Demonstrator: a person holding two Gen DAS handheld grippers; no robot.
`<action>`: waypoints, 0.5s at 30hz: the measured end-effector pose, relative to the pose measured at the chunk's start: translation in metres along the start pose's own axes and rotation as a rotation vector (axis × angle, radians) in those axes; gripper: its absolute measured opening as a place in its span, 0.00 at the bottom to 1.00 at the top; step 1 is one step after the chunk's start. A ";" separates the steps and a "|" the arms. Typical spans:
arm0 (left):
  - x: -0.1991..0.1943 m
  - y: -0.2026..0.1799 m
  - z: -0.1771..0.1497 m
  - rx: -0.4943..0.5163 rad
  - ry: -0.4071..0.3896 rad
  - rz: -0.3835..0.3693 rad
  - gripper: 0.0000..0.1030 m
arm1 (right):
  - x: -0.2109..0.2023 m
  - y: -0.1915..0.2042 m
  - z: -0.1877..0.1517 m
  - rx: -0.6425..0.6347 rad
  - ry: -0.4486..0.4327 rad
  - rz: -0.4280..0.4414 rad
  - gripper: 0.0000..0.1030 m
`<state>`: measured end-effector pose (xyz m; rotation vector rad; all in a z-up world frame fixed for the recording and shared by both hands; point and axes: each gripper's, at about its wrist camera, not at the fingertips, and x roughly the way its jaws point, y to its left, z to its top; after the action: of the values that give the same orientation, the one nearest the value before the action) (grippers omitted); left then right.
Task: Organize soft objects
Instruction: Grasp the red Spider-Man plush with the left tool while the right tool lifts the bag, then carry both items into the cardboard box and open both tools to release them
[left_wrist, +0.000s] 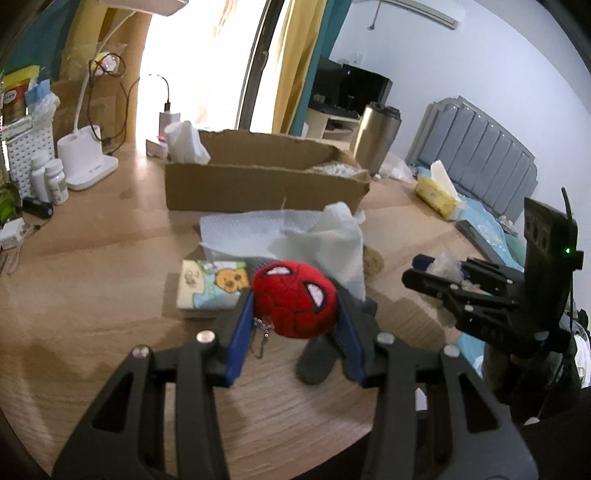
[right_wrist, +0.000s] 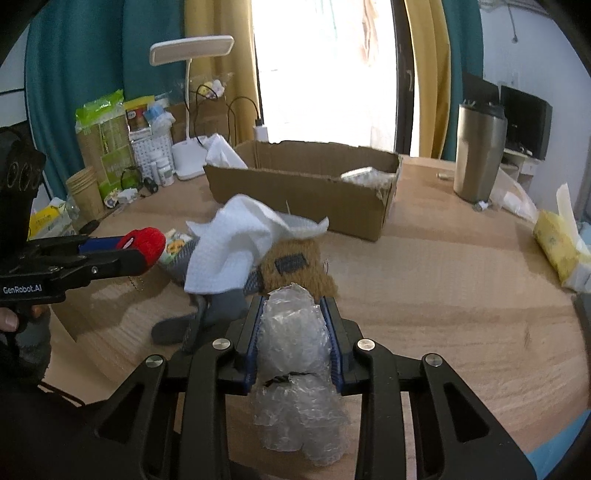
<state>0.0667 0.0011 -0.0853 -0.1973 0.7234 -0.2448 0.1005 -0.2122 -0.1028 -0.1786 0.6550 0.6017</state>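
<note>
The wooden tabletop (right_wrist: 461, 277) fills the room's middle, and at its far side sits the long cardboard box (left_wrist: 258, 184), open on top, with something pale and crinkly lying in its right end. In front of the box there's a heap: a white paper towel (right_wrist: 236, 243) draped over a brown knitted piece (right_wrist: 295, 266) and a grey sock (right_wrist: 221, 306), with a small cartoon-print tissue pack (left_wrist: 210, 284) lying just beside them. Now the hands. The right gripper (right_wrist: 293, 336) has its jaws closed in on a wad of clear bubble wrap (right_wrist: 291, 350), blue pads pressing both sides, the wad bulging out in front and trailing down toward the wood. The left gripper (left_wrist: 295, 325) has its jaws clamped on a red plush spider-mask ball (left_wrist: 295, 299), lifted clear of the tabletop just this side of the heap, a little bead chain (left_wrist: 262, 339) dangling beneath it.
</note>
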 end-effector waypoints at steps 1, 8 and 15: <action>-0.001 0.001 0.001 -0.001 -0.003 0.000 0.44 | 0.000 0.000 0.002 -0.003 -0.006 -0.001 0.31; -0.009 0.010 0.011 -0.006 -0.051 0.007 0.44 | -0.001 -0.001 0.016 -0.024 -0.039 -0.012 0.31; -0.014 0.017 0.025 0.009 -0.098 0.026 0.44 | -0.002 -0.005 0.032 -0.047 -0.075 -0.024 0.31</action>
<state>0.0762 0.0241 -0.0623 -0.1900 0.6276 -0.2117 0.1185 -0.2070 -0.0769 -0.2062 0.5663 0.5984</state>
